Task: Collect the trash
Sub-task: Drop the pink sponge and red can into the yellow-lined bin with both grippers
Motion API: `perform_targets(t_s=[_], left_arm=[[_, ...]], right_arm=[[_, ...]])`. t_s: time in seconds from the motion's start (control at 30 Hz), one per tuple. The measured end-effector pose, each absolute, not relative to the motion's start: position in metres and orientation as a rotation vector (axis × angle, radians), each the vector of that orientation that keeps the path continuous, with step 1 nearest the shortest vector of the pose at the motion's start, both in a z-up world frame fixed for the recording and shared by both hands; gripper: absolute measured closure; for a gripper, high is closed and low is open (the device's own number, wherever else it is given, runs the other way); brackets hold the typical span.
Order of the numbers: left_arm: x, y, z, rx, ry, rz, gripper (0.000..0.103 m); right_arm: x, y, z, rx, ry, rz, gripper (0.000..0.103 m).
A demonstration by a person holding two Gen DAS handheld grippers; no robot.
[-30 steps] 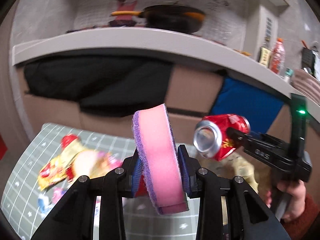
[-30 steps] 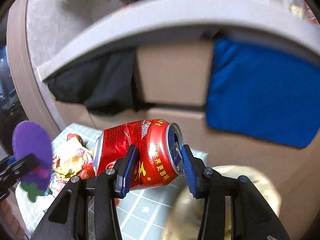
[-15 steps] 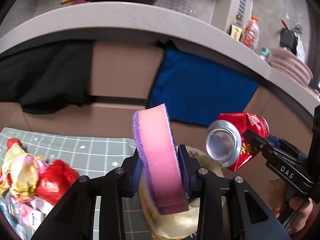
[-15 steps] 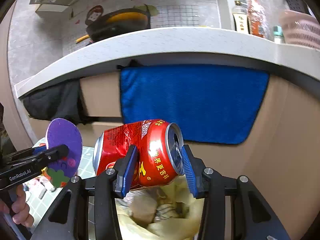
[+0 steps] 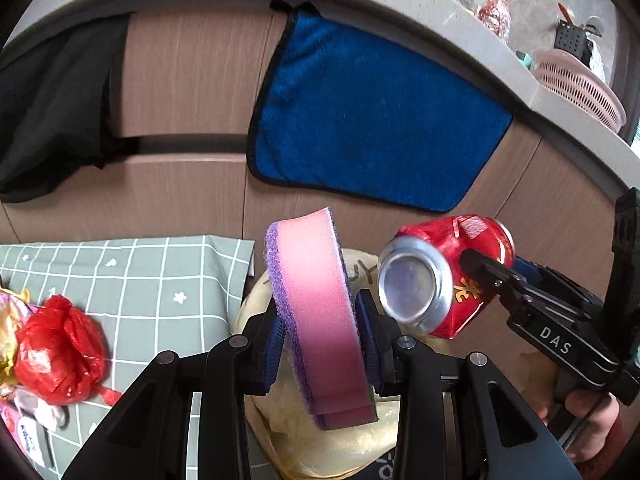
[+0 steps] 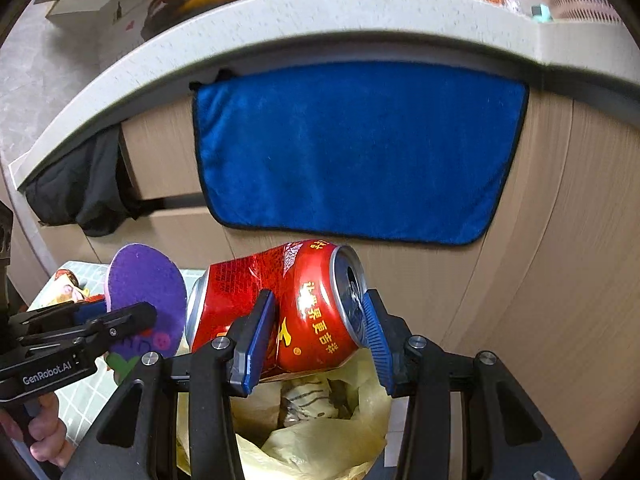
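Right wrist view: right tongs (image 6: 316,338) pinch a dented red drink can (image 6: 280,308), light and crushable; left tongs (image 5: 320,340) squeeze a squishy pink-purple sponge (image 5: 316,312) midway

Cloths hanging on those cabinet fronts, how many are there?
2. A blue towel hangs in the middle under the counter, and a black cloth hangs to its left. More may hang beyond view.
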State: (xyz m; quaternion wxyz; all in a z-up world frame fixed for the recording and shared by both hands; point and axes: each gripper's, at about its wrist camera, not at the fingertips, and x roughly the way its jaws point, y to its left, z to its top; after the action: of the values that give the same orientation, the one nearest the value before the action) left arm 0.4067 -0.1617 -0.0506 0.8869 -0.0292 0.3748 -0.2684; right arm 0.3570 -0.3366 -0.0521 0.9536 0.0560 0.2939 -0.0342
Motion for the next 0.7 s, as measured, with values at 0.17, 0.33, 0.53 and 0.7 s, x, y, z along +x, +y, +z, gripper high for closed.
perform_targets(t_s=[0.17, 0.33, 0.53, 0.7], left_arm=[[0.416, -0.161, -0.065, -0.089, 0.820, -0.574, 0.067], [0.419, -0.158, -0.067, -0.071, 0.809, -0.595, 0.056], [0.413, -0.132, -0.049, -0.093, 0.772, -0.535, 0.055], [0.393, -0.082, -0.022, -0.101, 0.726, -0.385, 0.055]], right_arm=[[0.362, -0.337, -0.067, 0.132, 0.636, -0.062, 0.061], [0.362, -0.336, -0.071, 0.143, 0.643, -0.065, 0.061], [0.360, -0.333, -0.069, 0.168, 0.651, -0.057, 0.061], [0.356, -0.311, -0.056, 0.148, 0.626, -0.025, 0.061]])
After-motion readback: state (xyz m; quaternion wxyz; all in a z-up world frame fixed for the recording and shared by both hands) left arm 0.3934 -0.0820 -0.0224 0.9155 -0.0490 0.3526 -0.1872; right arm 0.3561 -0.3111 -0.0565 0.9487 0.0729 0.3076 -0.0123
